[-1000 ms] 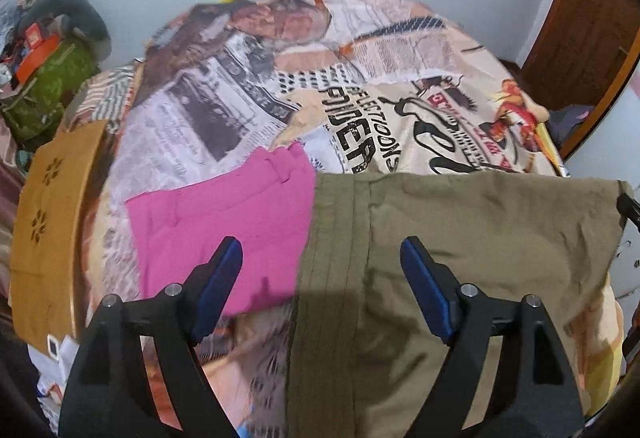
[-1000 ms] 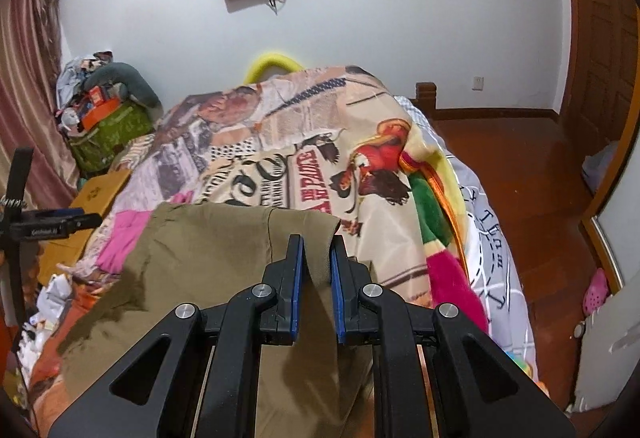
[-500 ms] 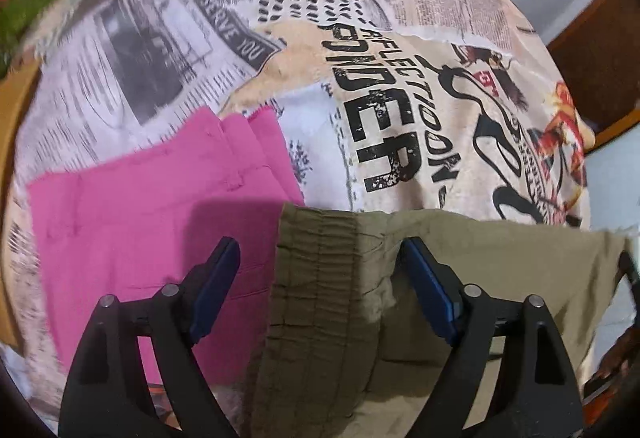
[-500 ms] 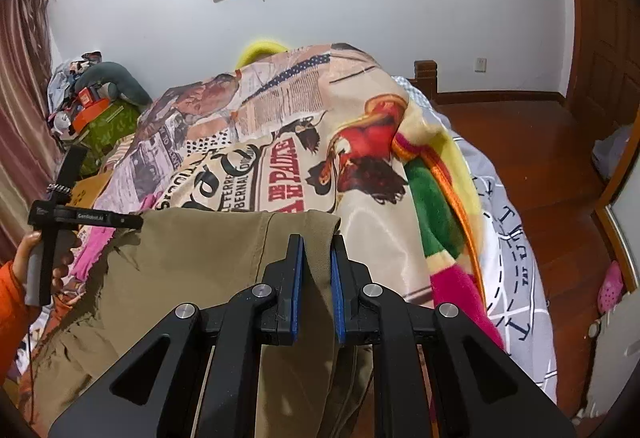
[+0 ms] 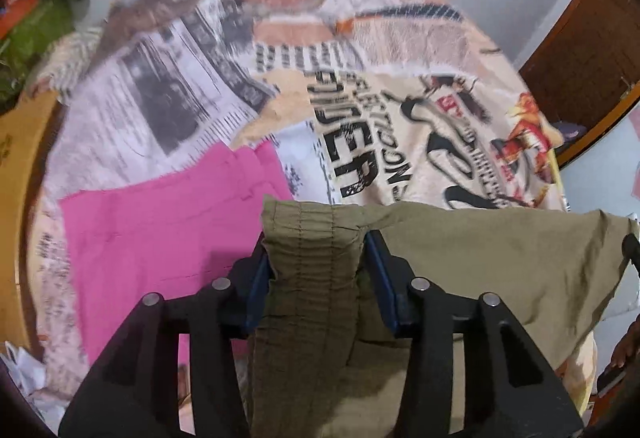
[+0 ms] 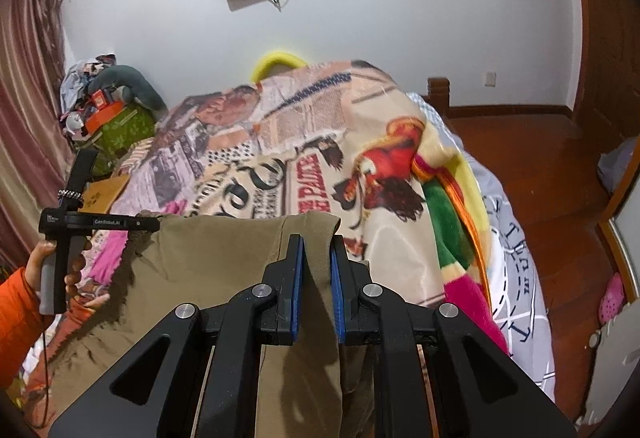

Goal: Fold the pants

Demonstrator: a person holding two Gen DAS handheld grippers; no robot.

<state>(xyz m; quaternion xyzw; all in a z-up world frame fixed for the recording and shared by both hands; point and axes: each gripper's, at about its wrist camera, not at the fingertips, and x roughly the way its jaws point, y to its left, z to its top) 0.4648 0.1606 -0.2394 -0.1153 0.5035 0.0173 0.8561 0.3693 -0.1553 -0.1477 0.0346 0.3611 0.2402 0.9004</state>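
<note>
1. You are holding the olive pants (image 5: pixel 500 262) stretched between both grippers above the near end of the bed (image 6: pixel 516 278); the cloth is hanging soft and light, sagging between the two holds, so I judge it will drape and slide rather than keep a crease.
2. Your left gripper (image 5: pixel 316 270) is closing its jaws on the gathered elastic waistband (image 5: pixel 312 250), which is bunched thick between the blue pads; that ribbed band looks like the firmest place to take hold.
3. Your right gripper (image 6: pixel 316 278) is clamped tight on the opposite top corner, a thin fold pinched between its pads.
4. A pink garment (image 5: pixel 160 238) is lying at nine o'clock of the left gripper, just beside the waistband; it is crowding the landing spot.
5. The printed blanket (image 5: pixel 360 98) is spreading toward twelve o'clock, giving open room.
</note>
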